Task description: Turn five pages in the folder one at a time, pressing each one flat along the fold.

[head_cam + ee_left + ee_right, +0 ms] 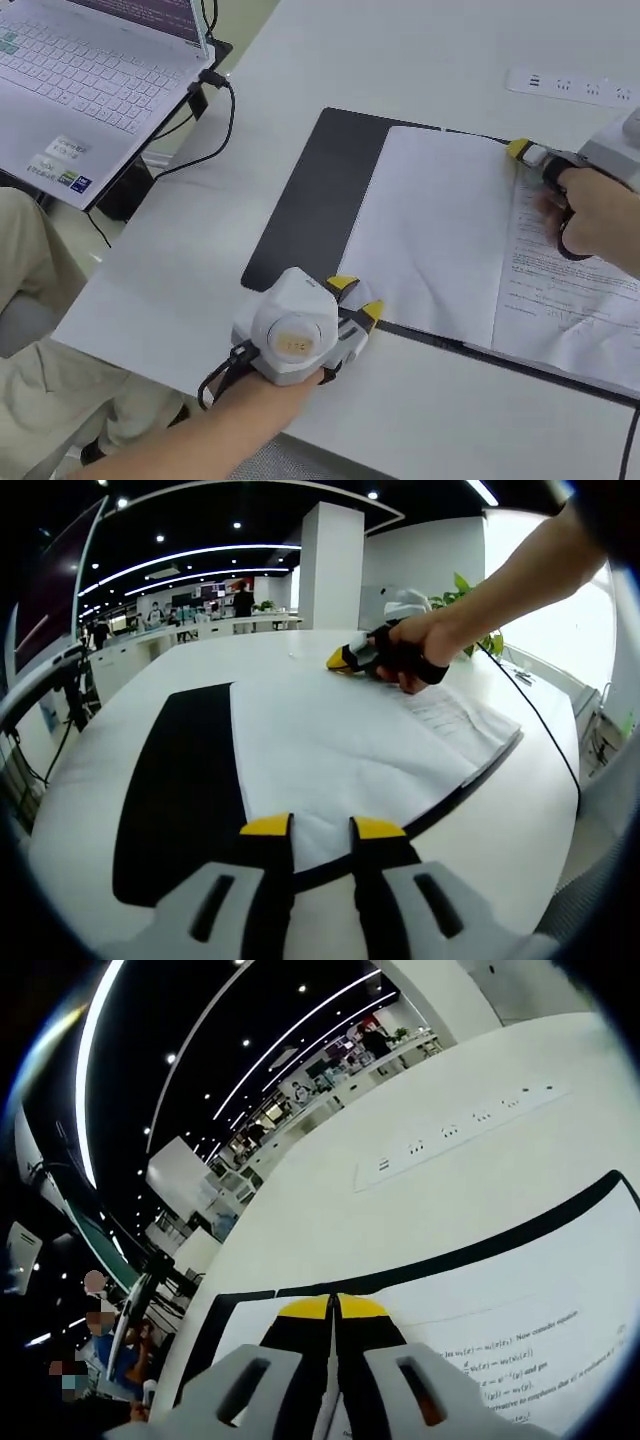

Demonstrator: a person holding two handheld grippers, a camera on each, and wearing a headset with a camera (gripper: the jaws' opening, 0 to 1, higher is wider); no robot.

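Observation:
A black folder [310,200] lies open on the white table. A blank white page [435,225] lies turned over on its left half, and a printed page [565,290] covers the right half. My left gripper [357,297] rests at the near edge of the blank page, jaws a little apart with nothing between them; its own view shows its tips [322,829] over the page's edge [330,750]. My right gripper [520,150] sits at the far end of the fold, tips together [332,1307] on the paper. It also appears in the left gripper view as the right gripper [340,660].
An open laptop [90,80] on a stand sits at the far left, with a black cable [215,115] plugged into it. A white power strip [570,85] lies beyond the folder. A person's knee [40,330] is by the table's left edge.

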